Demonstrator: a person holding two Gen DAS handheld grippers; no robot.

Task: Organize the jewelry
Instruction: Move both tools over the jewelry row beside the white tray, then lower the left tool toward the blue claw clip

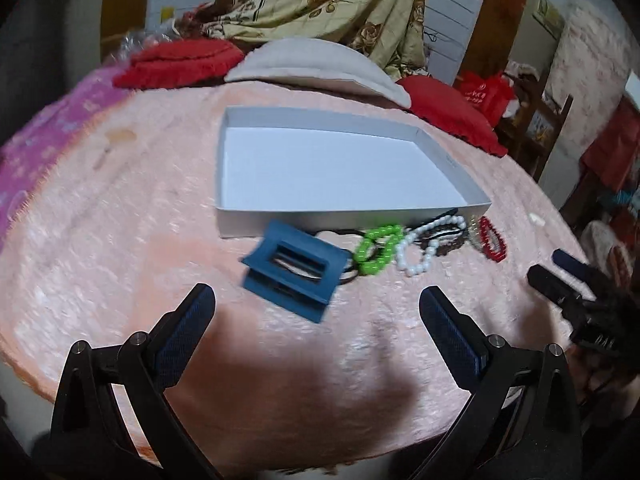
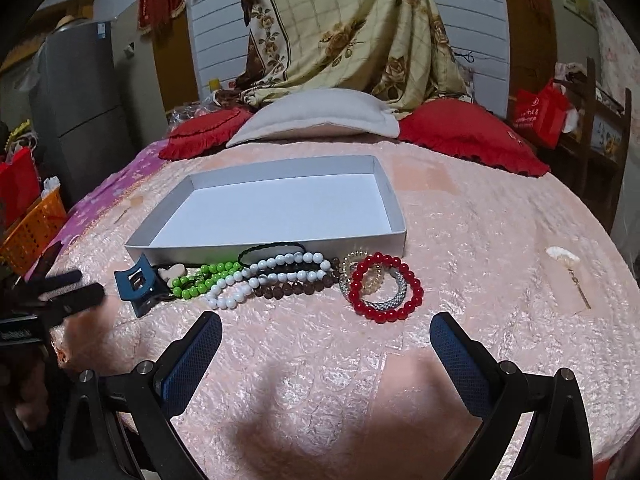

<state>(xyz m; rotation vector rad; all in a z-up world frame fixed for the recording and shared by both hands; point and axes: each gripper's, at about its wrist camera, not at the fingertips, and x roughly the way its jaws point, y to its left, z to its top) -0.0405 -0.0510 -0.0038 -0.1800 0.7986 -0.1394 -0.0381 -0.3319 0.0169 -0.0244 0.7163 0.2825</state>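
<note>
Left wrist view shows the left claw (image 1: pixel 316 300) spread wide and holding nothing, hovering just short of the dark blue rectangular plastic hair clip (image 1: pixel 294 270); that clip lies on the pink textured bedspread (image 1: pixel 120 240), just in front of the near wall of the shallow white cardboard box (image 1: pixel 352 216), whose floor is bare; beside the clip, along that same wall, lie the green bead bracelet (image 1: pixel 376 250), the white bead bracelet (image 1: pixel 424 248) and the red bead bracelet (image 1: pixel 494 240); the picture is blurred, so fine detail of the clip is uncertain.

Right wrist view has the right claw (image 2: pixel 326 340) equally wide open and empty, near the red bracelet, which overlaps a silver mesh bangle (image 2: pixel 394 298) and a clear coiled hair tie (image 2: pixel 370 276); a brown bead string (image 2: pixel 296 286) and a black braided hair band (image 2: pixel 272 248) tangle with the white beads against the box front.

Nothing is sorted yet, by my reading. The likely trouble is the tangle; closing on one strand may drag its neighbours along, or nudge the light box backwards; the soft bedspread may also let rounded beads slip from the pads.
</note>
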